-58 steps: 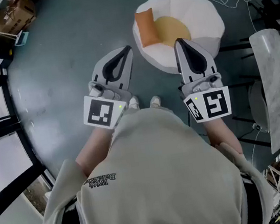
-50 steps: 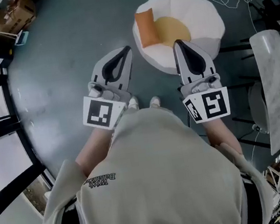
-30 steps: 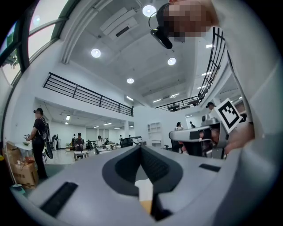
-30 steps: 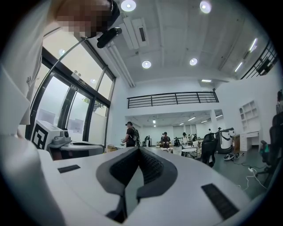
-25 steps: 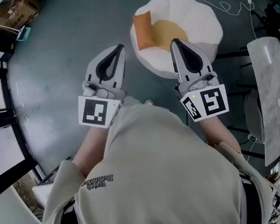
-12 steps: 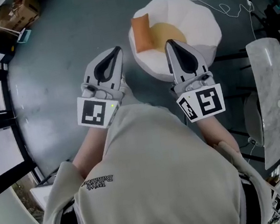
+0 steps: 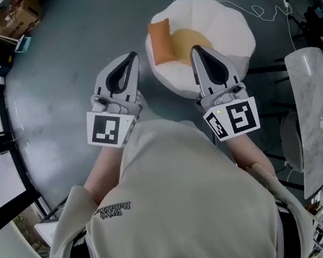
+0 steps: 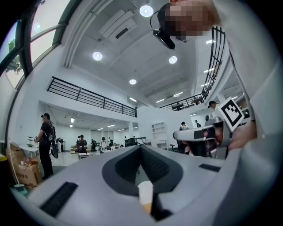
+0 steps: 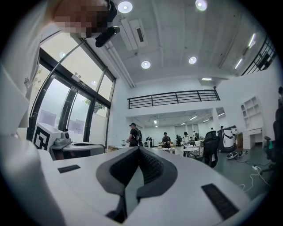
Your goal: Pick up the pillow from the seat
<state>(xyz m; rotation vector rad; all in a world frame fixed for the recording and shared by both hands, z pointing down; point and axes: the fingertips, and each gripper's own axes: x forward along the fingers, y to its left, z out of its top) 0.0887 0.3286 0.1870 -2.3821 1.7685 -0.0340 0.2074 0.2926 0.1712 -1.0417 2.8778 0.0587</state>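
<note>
stage: approach, nothing grasped yet | left claw (image 7: 132, 57): pressed together, empty | right claw (image 7: 194, 50): pressed together, empty | pillow (image 7: 160, 41): untouched on seat (image 7: 226, 18), ahead of and between both claw tips, apart from them | remaining: spread a claw, reach, pinch, lift

"What's on the grey floor (image 7: 57, 68) to your left?"
"A cardboard box (image 7: 11, 15). On your right there's a marble surface (image 7: 313, 104), and ahead of you a person (image 9: 132, 133) stands by the windows."
</note>
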